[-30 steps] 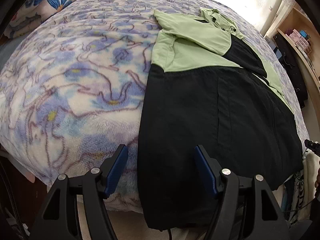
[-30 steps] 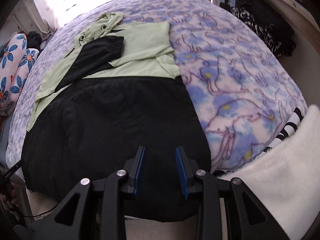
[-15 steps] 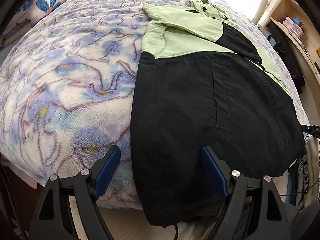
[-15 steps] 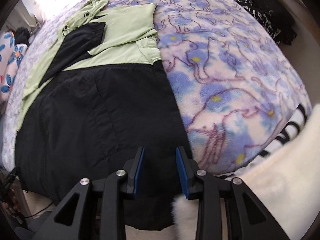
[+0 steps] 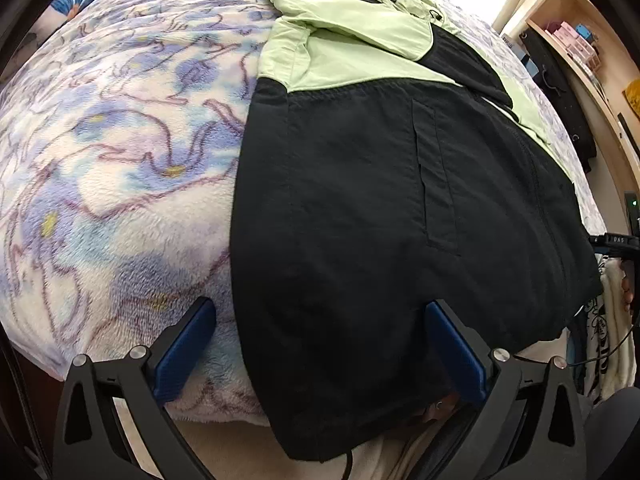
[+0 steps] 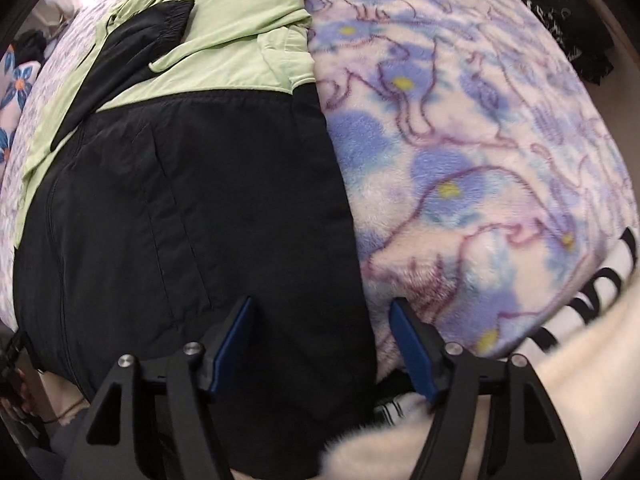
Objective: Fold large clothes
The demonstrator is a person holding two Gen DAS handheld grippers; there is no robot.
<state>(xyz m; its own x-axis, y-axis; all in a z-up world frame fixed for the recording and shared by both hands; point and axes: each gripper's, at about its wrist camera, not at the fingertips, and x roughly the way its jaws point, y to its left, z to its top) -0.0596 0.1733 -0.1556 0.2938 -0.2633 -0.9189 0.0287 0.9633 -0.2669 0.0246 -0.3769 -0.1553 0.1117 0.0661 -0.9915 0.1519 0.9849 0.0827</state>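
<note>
A large black and pale green nylon jacket [image 5: 360, 208] lies spread flat on a bed covered with a fleecy white blanket printed in blue and purple [image 5: 120, 160]. The jacket's black lower body faces the cameras and its hem hangs over the near edge of the bed. The green upper part lies farther back, with a green sleeve and a black-cuffed sleeve folded across it.

The left gripper [image 5: 320, 344] points steeply down at the near left corner of the jacket. Its jaws have just been opening and now stand spread wide. One blue pad [image 5: 186, 346] sits over the blanket just beside the jacket's left edge, the other over the black fabric, so that the edge lies between them, with neither pad pressing on it.

The right gripper [image 6: 322, 344] points almost straight down at the jacket's near right corner [image 6: 352, 320]. Its jaws have also just been opening and stand spread apart, one pad over the black fabric and one over the blanket, with the jacket's right edge between them and unpinched. This view is slightly blurred.

A cream fluffy fabric [image 6: 520, 400] lies at the lower right of the right wrist view. A wooden shelf holding small boxes [image 5: 576, 40] stands beyond the bed in the left wrist view.
</note>
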